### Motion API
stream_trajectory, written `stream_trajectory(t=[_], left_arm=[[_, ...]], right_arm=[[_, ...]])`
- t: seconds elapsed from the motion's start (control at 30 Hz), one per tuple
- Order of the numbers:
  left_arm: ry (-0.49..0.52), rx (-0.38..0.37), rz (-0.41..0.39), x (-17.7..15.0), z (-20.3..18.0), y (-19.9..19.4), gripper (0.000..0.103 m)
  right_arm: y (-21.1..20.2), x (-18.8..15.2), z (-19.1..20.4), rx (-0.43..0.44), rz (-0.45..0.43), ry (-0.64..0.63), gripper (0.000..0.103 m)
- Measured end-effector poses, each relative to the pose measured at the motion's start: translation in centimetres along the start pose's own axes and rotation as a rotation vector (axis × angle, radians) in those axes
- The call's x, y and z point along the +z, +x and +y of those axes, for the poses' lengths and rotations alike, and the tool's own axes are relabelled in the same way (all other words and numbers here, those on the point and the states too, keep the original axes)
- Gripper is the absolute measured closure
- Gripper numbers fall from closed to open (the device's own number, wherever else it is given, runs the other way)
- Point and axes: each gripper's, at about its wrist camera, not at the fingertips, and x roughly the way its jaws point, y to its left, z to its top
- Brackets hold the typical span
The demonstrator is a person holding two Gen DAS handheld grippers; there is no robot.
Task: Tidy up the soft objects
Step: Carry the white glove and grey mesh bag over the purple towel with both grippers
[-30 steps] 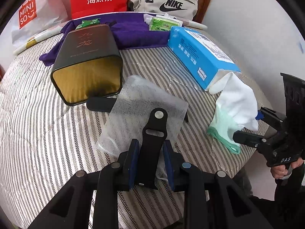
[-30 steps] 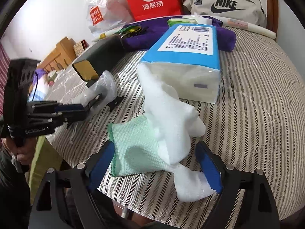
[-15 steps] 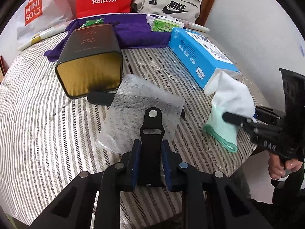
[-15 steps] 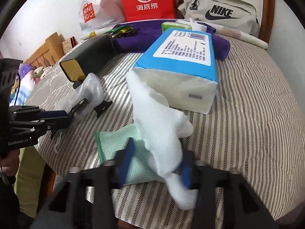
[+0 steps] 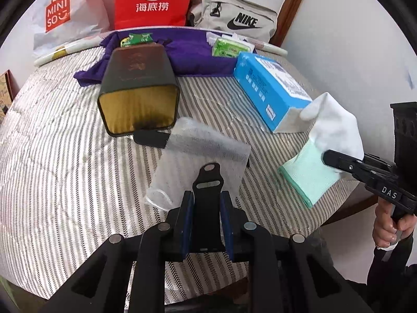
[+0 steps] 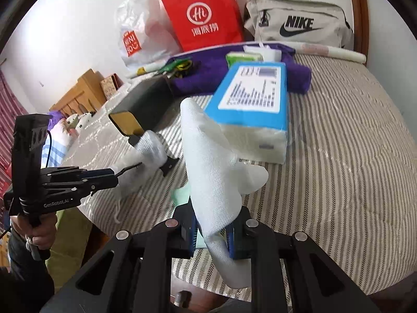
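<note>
Striped bed [image 6: 338,156] | right gripper [image 6: 211,230] angled down, clamping white cloth [image 6: 208,172]

A red paper bag [image 5: 153,0] stands beside a grey Nike bag [image 5: 234,18] behind the striped bed [image 5: 65,169].

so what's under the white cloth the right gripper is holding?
A mint-green cloth, partly showing beneath the white cloth pinched in the right gripper. Its covered part and anything else beneath stay hidden.

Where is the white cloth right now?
The white cloth is pinched in the right gripper, rising toward the blue tissue pack, with the mint-green cloth under it.
</note>
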Motion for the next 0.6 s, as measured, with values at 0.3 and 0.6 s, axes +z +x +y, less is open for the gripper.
stream_trajectory(t=[0.3, 0.6], left_arm=[[0.002, 0.009, -0.012, 0.1, -0.1, -0.7, 0.084], [0.013, 0.033, 0.054, -0.9, -0.2, 1.3, 0.084]], right_arm=[[-1.6, 0.4, 0.5, 0.018, -0.034, -0.008, 0.086], [-1.4, 0.1, 0.9, 0.024, -0.011, -0.018, 0.086]])
